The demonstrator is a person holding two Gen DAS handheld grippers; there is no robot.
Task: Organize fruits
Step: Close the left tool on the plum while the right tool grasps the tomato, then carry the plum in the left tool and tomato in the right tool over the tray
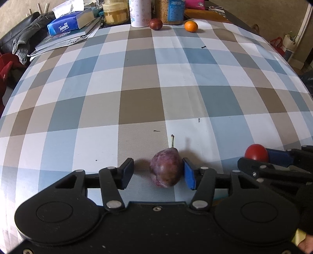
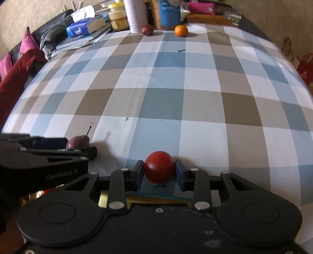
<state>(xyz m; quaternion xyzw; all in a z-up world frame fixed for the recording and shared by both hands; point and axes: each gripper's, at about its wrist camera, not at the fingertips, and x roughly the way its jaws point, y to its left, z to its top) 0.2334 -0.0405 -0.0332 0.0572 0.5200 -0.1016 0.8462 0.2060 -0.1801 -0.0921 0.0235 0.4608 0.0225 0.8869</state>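
A purple plum (image 1: 166, 168) with a stem lies on the checked tablecloth between the fingers of my left gripper (image 1: 158, 173). The right pad touches it and the left pad stands apart, so the gripper is open. My right gripper (image 2: 159, 173) is shut on a red tomato (image 2: 159, 166) near the table's front edge; it also shows in the left wrist view (image 1: 256, 152). The plum shows in the right wrist view (image 2: 77, 141) beside the left gripper. A dark red fruit (image 1: 156, 24) and an orange mandarin (image 1: 191, 26) sit at the far edge.
Tall containers (image 1: 139, 12), a jar (image 1: 115, 13), a blue tissue pack (image 1: 66, 24) on books and a pink pouch (image 2: 201, 7) line the far side. Dark clothes (image 1: 23, 37) and red cushions (image 2: 15, 78) lie off the left edge.
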